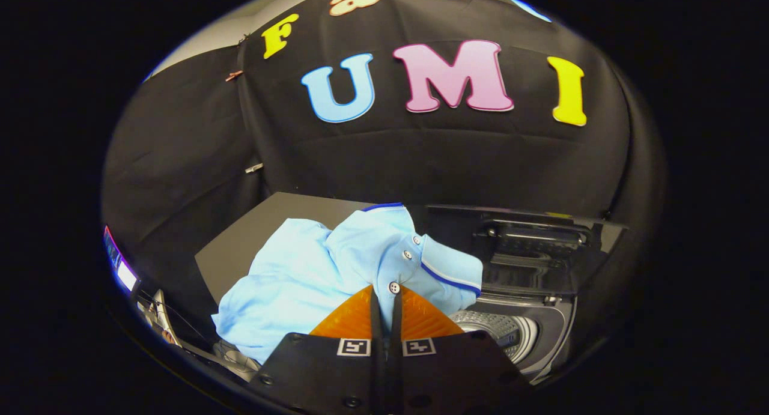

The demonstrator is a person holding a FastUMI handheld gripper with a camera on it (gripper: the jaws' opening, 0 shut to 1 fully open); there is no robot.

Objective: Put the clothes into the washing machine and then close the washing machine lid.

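Shirt pinched at the placket, washer drum waiting just to the side

My gripper (386, 295) is closed on the light blue polo shirt (312, 271), both fingers nipping the buttoned placket just below the collar; the rest of it trails off over the dark counter (240, 247) beside the washing machine (516, 331), whose lid (528, 241) stands up and whose drum is open beyond my fingers. I judge the cloth light, soft and floppy, so it will sag and drag; the doubled placket looks a firm place to hold
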